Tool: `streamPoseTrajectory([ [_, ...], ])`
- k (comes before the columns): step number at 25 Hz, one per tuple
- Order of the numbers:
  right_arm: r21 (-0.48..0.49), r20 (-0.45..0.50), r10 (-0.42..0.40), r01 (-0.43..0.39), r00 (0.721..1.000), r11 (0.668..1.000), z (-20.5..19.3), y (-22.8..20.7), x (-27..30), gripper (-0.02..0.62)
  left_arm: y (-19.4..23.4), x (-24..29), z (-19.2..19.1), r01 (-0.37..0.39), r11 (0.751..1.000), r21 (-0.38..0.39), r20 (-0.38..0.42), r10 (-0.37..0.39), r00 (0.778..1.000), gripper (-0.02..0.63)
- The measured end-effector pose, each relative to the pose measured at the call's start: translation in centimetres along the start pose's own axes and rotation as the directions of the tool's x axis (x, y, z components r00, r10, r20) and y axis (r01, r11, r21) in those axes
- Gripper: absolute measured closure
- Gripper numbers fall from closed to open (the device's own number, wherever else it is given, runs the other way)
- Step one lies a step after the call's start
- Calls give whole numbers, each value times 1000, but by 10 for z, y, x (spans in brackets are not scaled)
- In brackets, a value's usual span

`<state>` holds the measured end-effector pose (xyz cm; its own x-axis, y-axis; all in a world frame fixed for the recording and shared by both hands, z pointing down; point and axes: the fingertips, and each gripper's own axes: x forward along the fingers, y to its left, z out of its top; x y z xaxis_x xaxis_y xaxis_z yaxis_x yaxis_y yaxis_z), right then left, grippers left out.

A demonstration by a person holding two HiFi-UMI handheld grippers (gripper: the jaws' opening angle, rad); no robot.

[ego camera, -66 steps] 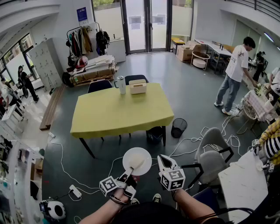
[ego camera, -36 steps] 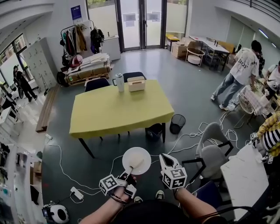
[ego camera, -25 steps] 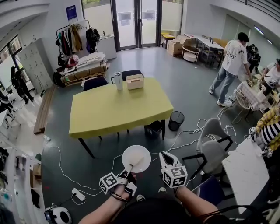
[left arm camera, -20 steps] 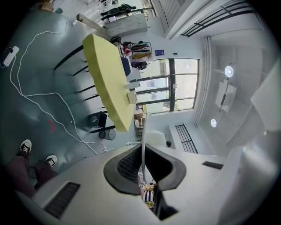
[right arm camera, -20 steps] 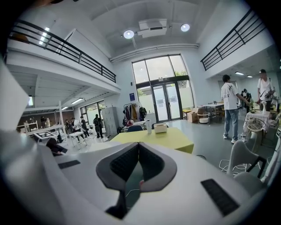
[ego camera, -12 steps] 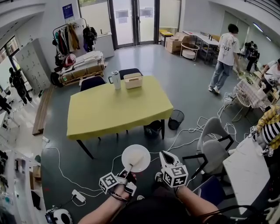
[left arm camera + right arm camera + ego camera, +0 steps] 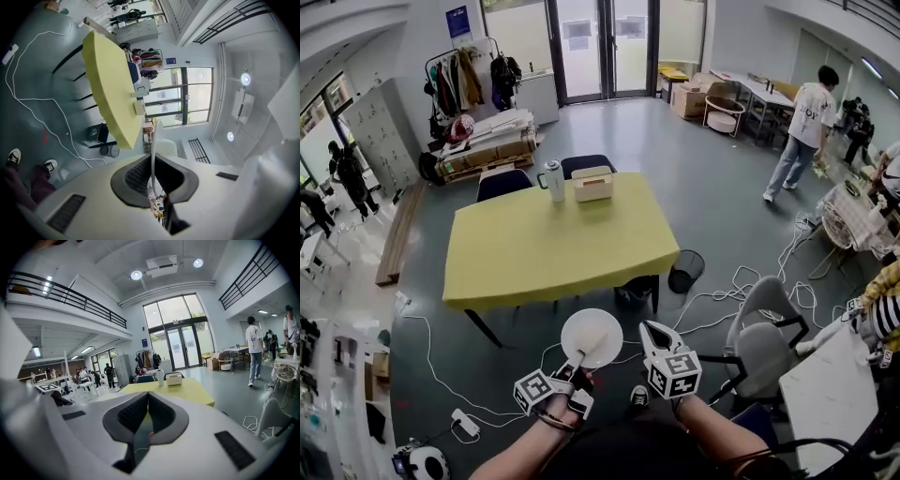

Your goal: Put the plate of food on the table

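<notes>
Head view showed the left tool (image 7: pixel 578 360) clenched on the near rim of the plate (image 7: pixel 574 328), carried over the floor (image 7: pixel 516 347), well short of the yellow desk (image 7: pixel 562 246). The right tool (image 7: pixel 653 330) was closed and empty. That edge-only grip could let the plate tilt and spill the food (image 7: pixel 596 340).
</notes>
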<state>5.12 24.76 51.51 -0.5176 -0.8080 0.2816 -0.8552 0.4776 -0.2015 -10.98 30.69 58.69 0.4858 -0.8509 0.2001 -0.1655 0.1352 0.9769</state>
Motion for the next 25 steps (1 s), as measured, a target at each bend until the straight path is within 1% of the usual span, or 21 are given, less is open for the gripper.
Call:
streamPoseTrajectory([
  [6,4,-6,27,-27,1000,1000,14,-38,27,583,-8,47,5,12,1000,-23,29,-12,1000,583],
  [9,19,-20,32,-32,999,999,17,-61,38,583,-11,66,4,-13,1000,-12,42,13,999,583],
  [12,23,-28,52,-51,998,998,21,-80,49,583,-14,87,2,-22,1000,-9,58,22,998,583],
  [18,15,-44,104,-104,994,995,28,-106,68,583,-20,118,1,-30,999,-19,106,32,994,583],
  [22,11,-64,138,-137,988,990,29,-122,82,583,-25,138,2,-10,999,-33,141,14,990,583],
  [25,15,-72,149,-149,986,989,26,-135,89,583,-24,148,3,-24,999,-29,162,28,986,583],
])
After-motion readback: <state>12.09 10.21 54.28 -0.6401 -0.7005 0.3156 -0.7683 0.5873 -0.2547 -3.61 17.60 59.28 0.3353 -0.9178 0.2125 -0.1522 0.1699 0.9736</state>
